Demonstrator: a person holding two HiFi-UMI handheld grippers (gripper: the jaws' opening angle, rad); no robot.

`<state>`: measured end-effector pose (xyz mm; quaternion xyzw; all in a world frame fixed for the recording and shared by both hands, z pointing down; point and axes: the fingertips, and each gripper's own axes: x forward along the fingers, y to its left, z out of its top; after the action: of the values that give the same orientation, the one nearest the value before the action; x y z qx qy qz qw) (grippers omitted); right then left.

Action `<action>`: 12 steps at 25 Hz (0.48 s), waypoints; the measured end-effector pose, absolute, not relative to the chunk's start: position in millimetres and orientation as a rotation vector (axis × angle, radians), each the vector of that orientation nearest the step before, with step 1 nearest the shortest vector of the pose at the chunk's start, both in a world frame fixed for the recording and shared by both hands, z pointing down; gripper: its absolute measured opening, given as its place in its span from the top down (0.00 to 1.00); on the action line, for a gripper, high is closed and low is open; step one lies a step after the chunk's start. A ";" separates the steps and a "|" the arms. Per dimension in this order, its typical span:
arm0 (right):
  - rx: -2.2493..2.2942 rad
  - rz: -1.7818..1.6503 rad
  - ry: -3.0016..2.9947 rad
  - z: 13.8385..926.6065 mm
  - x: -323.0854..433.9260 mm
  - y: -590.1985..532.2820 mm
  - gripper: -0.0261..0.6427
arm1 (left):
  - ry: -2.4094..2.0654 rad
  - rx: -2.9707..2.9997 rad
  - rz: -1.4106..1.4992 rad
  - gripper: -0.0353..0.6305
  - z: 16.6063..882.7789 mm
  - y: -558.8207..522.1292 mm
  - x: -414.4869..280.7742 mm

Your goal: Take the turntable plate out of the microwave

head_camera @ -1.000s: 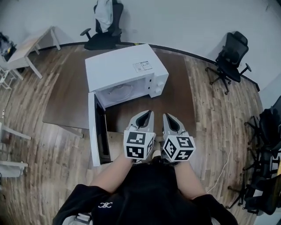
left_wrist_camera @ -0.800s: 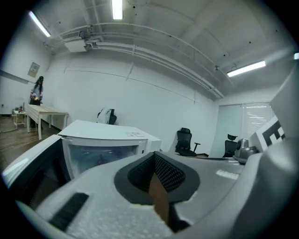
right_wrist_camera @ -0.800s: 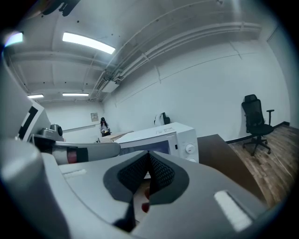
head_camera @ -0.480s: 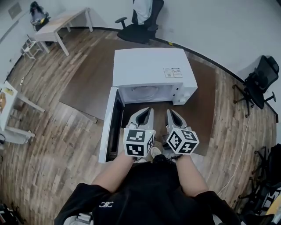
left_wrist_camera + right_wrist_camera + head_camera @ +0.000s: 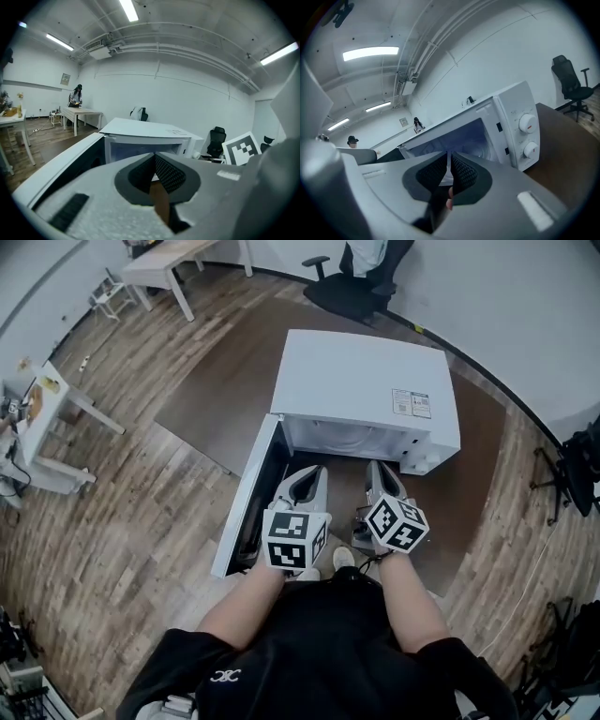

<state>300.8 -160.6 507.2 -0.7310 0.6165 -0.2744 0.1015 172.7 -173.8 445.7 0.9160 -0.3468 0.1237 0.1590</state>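
Note:
The white microwave [image 5: 361, 381] stands on a dark brown table with its door [image 5: 248, 502] swung open to the left. Inside the cavity [image 5: 347, 439] only a faint pale curve of the turntable plate shows. Both grippers hover side by side just in front of the opening and point into it. My left gripper [image 5: 309, 479] is shut with nothing in it; its pads meet at the tip [image 5: 154, 157]. My right gripper [image 5: 378, 472] has just been opening: a narrow slit shows between its pads [image 5: 450, 157], with nothing between them. The control dials [image 5: 527, 124] sit right of the opening.
The brown table [image 5: 225, 381] reaches out left of and behind the microwave. A black office chair [image 5: 361, 282] and a white desk [image 5: 178, 259] stand at the back, a small white table [image 5: 42, 418] at the left. A person [image 5: 75, 96] stands far off.
Both grippers have come closer to the microwave's opening. The head view has swung, so the microwave now sits higher and more to the right in it.

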 end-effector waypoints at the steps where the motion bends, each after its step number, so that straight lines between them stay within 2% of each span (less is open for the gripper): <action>1: -2.141 -0.833 1.820 513.9 302.1 -164.9 0.90 | -1.007 2.610 0.361 0.93 447.9 -175.6 171.6; 12: -1.708 -1.203 1.657 586.9 297.0 -208.5 0.74 | -1.128 2.530 0.456 0.93 470.5 -180.7 163.3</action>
<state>297.0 -208.5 586.9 -0.6224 0.6040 -0.4386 0.2352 163.3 -180.7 470.5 0.8886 -0.3964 0.1600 0.1665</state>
